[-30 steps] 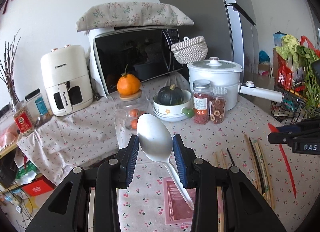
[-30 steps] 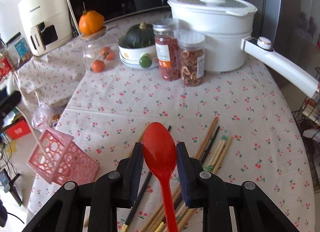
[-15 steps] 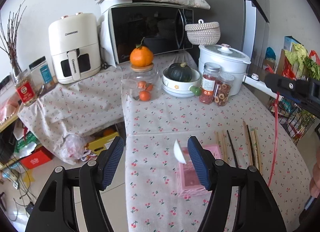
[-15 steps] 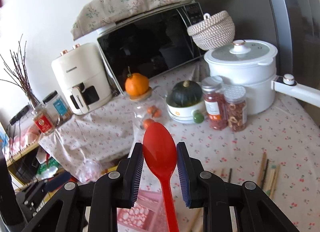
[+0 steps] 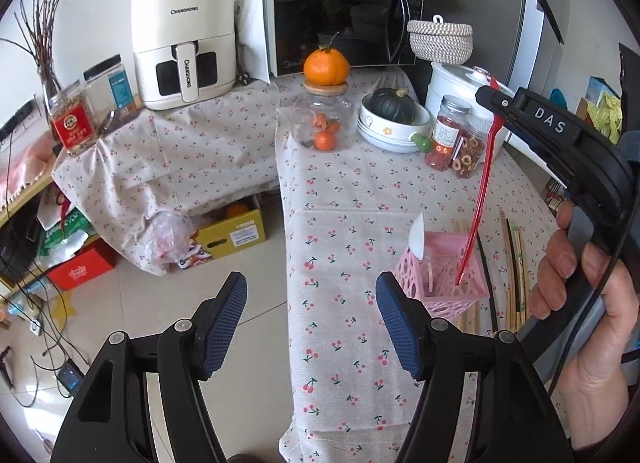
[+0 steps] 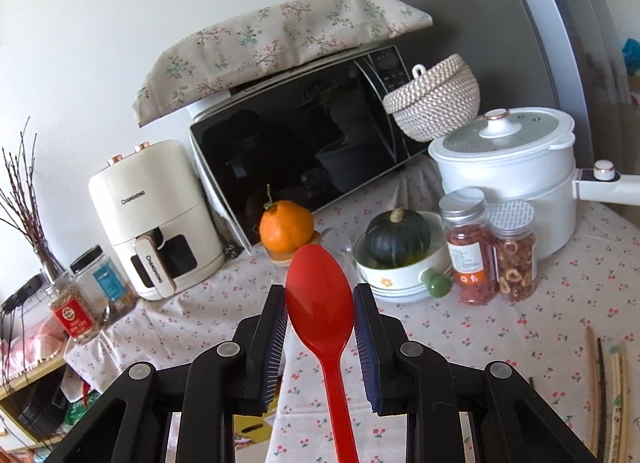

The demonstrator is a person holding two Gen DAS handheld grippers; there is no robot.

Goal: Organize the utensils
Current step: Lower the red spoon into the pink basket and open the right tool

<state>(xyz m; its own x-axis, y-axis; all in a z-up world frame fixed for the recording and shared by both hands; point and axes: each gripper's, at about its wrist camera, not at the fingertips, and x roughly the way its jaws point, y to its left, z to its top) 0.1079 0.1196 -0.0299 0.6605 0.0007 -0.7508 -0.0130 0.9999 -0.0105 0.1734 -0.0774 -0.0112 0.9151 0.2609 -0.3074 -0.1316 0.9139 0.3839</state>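
Lowering a glossy red plastic spoon (image 6: 320, 305) handle-first into the pink perforated plastic basket (image 5: 442, 277).
Right gripper (image 6: 320, 313) clamps its bowl; left gripper (image 5: 310, 321) gapes empty, lower centre; white plastic spoon (image 5: 417, 237) stands inside.

Red spoon (image 6: 320, 303), pink holder (image 5: 442, 275), cherry-print tablecloth (image 5: 340, 199), white spoon (image 5: 417, 238).

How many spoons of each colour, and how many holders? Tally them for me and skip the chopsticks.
red spoon: 1
white spoon: 1
pink holder: 1
Total: 3
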